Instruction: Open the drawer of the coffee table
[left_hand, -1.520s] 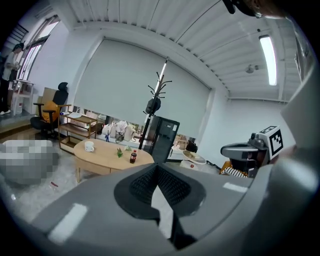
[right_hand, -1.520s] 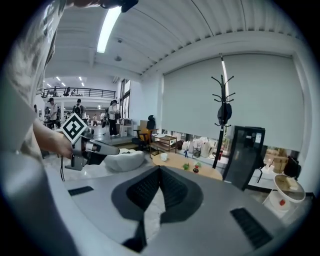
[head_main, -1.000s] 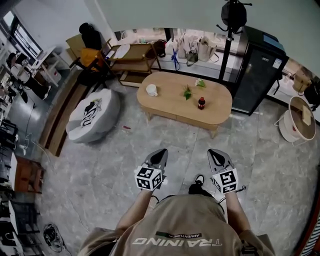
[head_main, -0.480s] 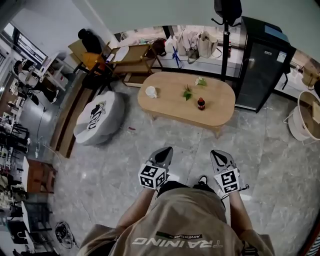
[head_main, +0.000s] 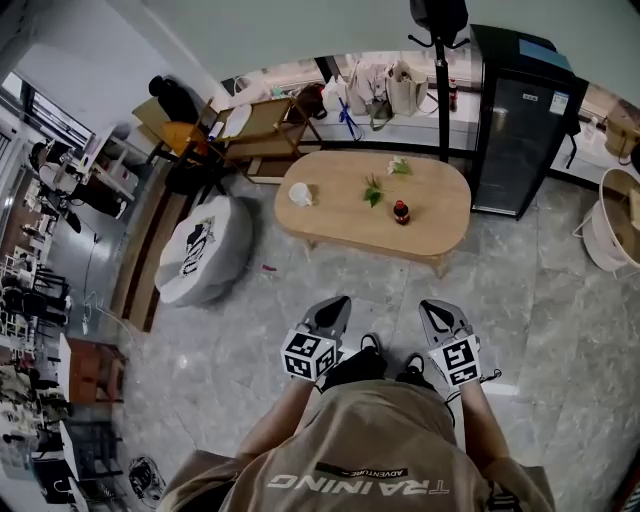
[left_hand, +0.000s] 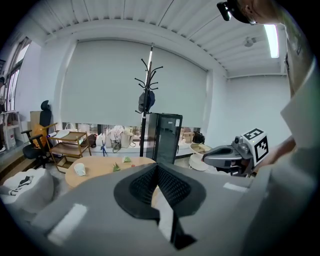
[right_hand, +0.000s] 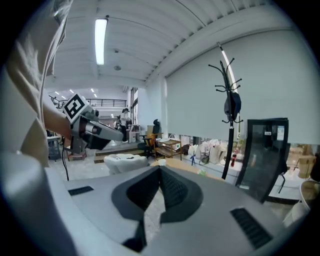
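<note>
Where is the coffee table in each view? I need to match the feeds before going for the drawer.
Head view: table at upper centre, across the floor ahead.
Left gripper view: table at lower left, below mid-height.
Right gripper view: table just right of centre, a thin strip.
Shared landmark: the coat rack, standing behind the table.

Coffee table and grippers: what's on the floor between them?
Just bare floor, in the head view, between the coffee table, left gripper and right gripper.
</note>
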